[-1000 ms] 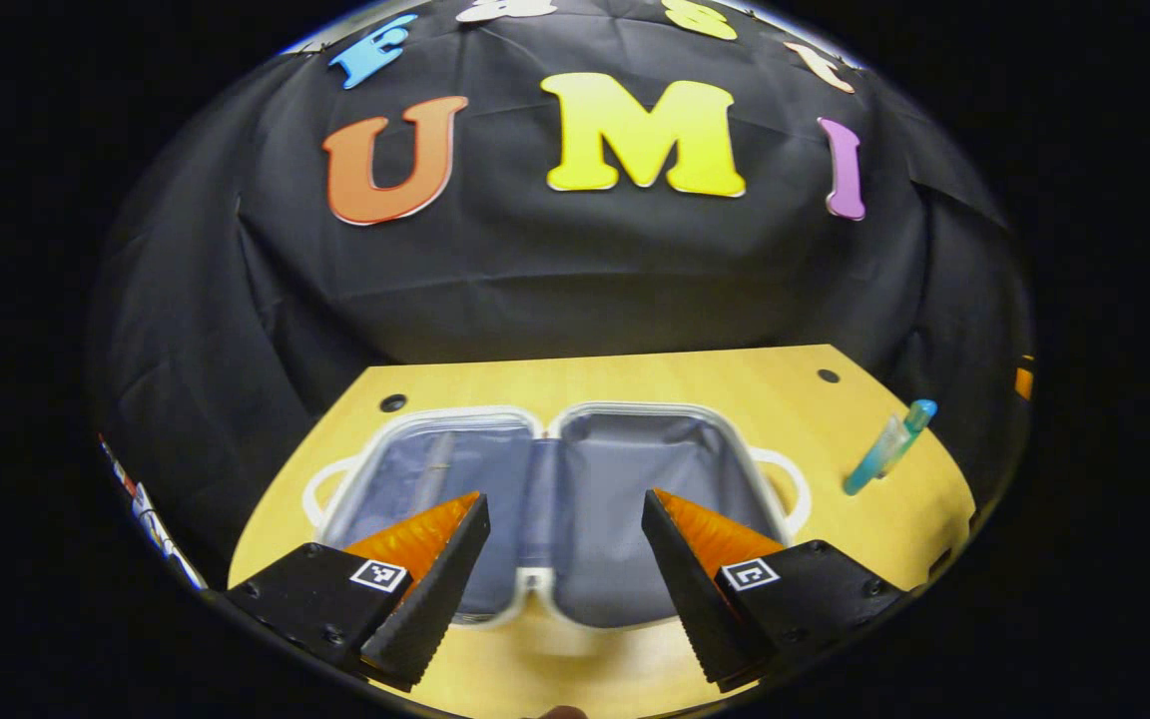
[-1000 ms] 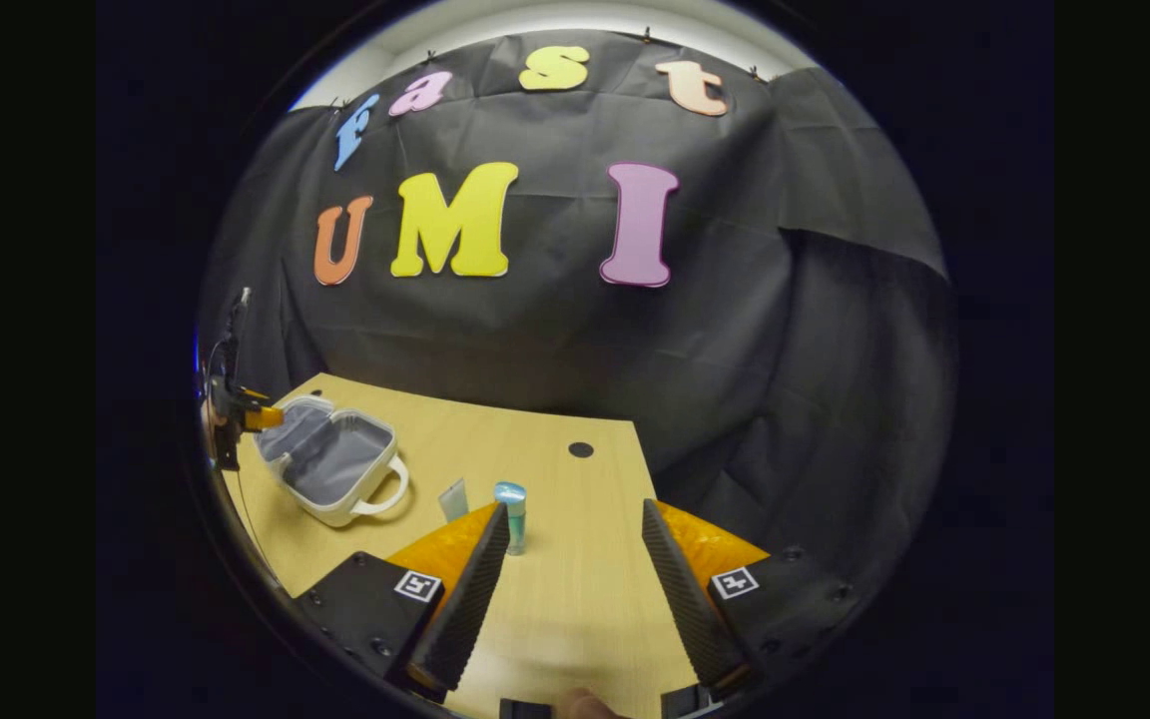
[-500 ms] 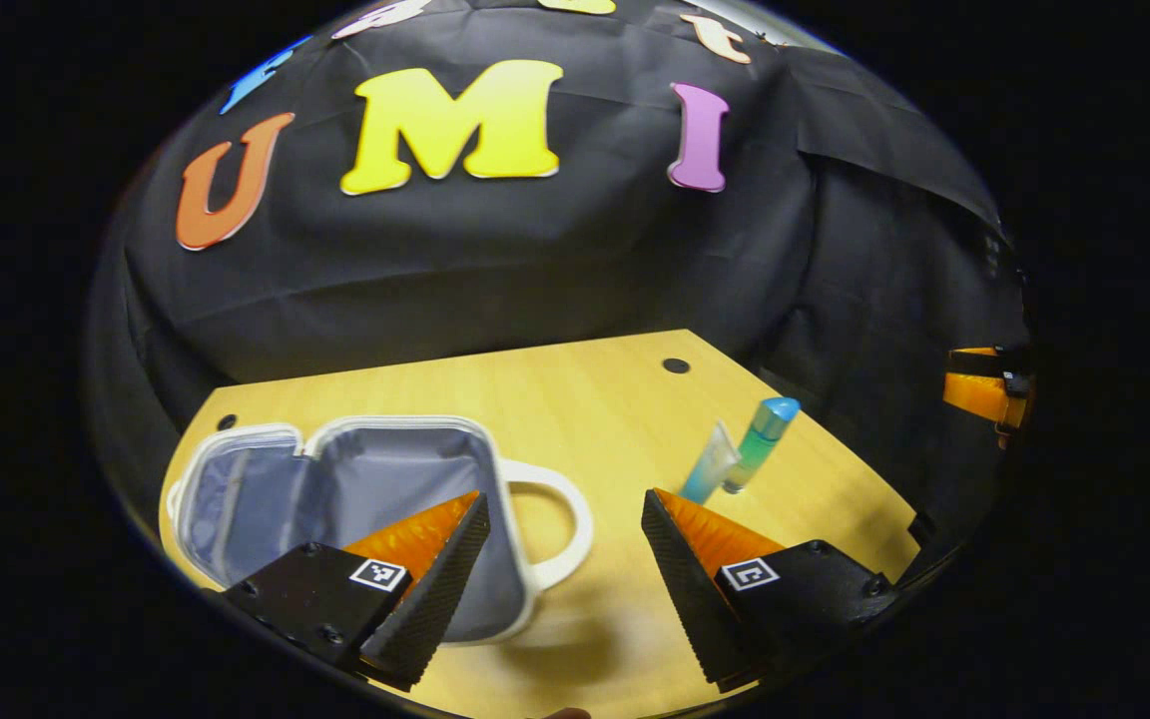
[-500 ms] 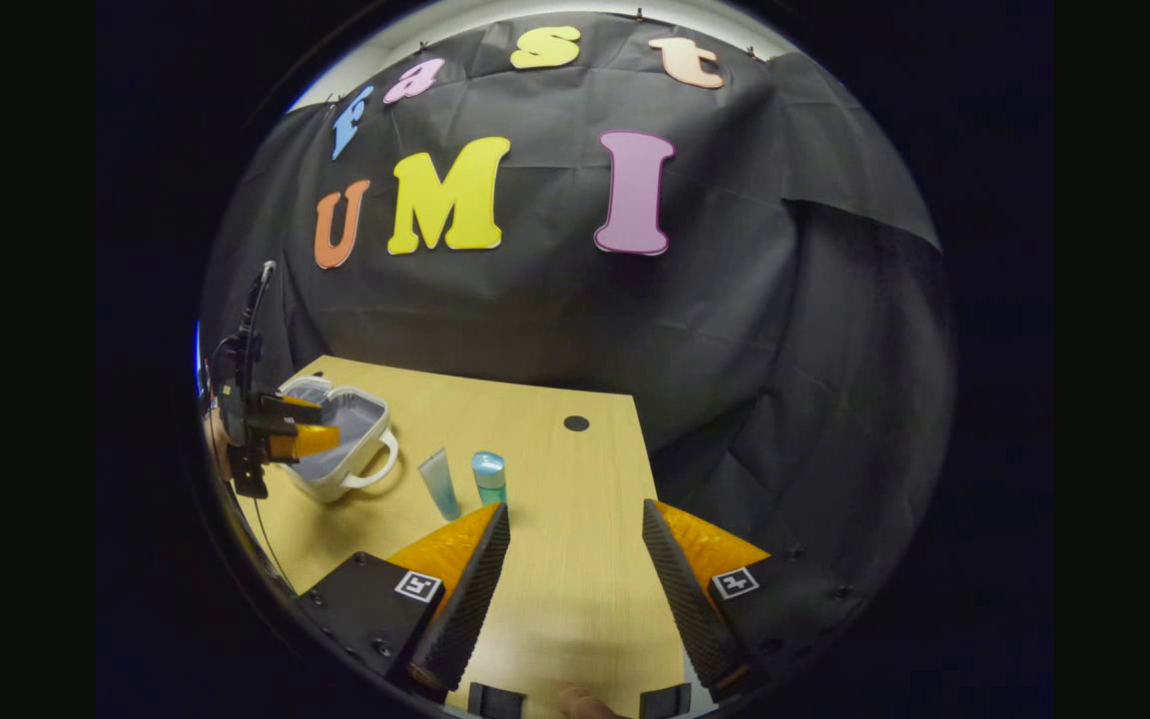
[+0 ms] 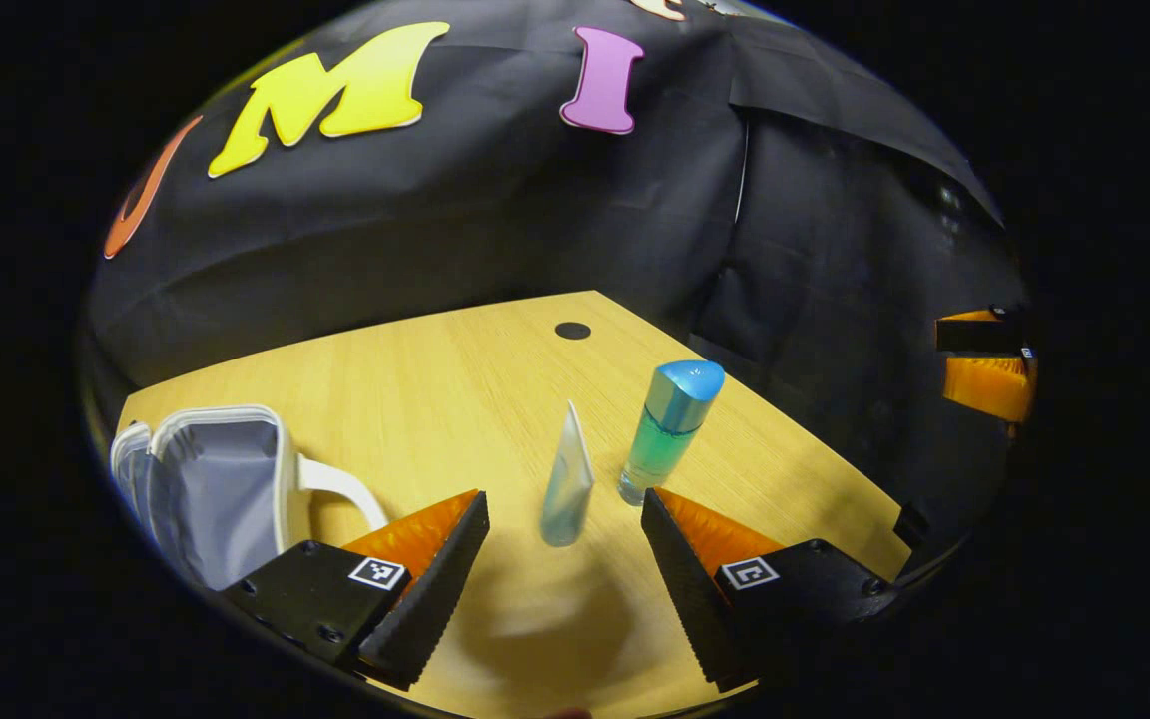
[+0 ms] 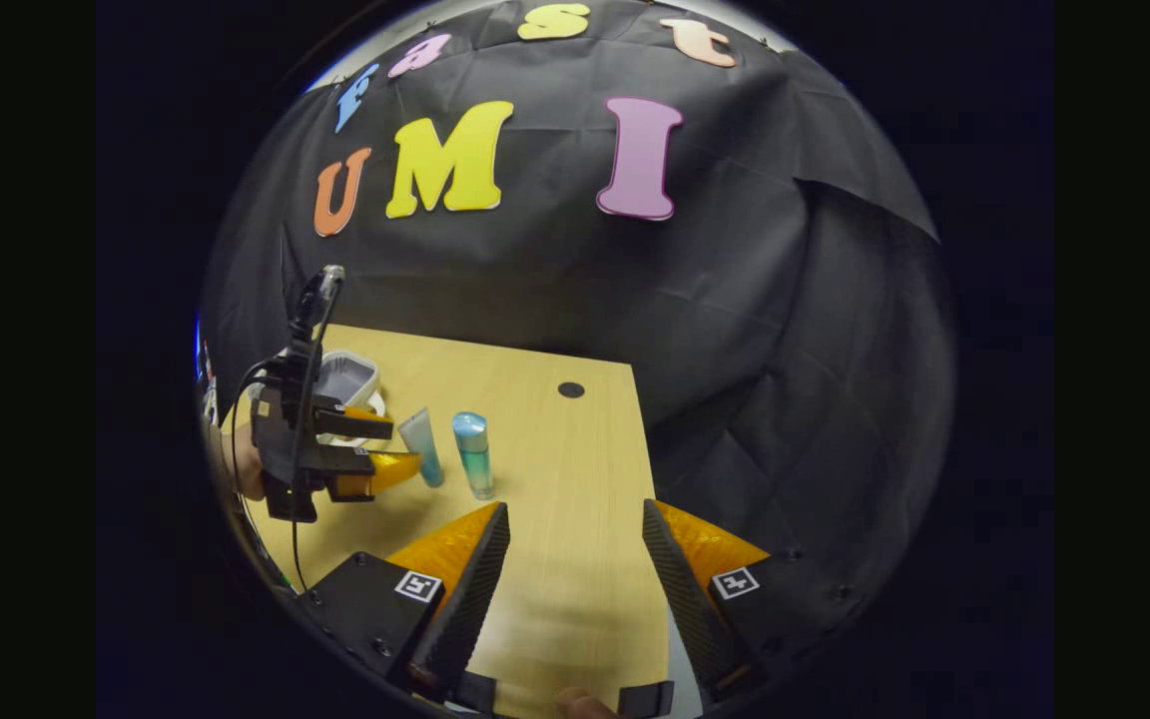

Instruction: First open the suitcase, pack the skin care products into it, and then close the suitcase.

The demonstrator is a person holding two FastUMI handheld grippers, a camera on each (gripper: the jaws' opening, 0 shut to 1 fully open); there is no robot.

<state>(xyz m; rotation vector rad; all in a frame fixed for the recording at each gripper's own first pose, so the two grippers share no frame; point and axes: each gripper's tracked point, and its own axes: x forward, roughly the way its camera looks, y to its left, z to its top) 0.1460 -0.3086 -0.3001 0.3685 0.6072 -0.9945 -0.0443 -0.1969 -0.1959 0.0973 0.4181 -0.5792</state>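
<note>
The white suitcase [image 5: 226, 479] lies open at the left of the wooden table, its grey lining showing; it also appears as the suitcase [image 6: 343, 377] behind the other hand-held unit. A pale teal tube [image 5: 565, 489] stands cap-down just ahead of my left gripper [image 5: 565, 569], which is open, with the tube slightly beyond its fingertips. To the tube's right stands a blue-capped green bottle [image 5: 670, 429]. In the right gripper view the left gripper [image 6: 380, 449] reaches toward the tube [image 6: 420, 446] and bottle [image 6: 473, 454]. My right gripper [image 6: 575, 579] hangs open over bare table.
The wooden table [image 5: 455, 379] has a round dark hole [image 5: 572, 330] near its far edge and ends at the right in a slanted edge. Black cloth walls enclose the back and right. The right gripper [image 5: 984, 369] shows at the far right of the left gripper view.
My left gripper has swung right, away from the open suitcase, and closed in on the tube and bottle. The right gripper has barely shifted and stays open.
</note>
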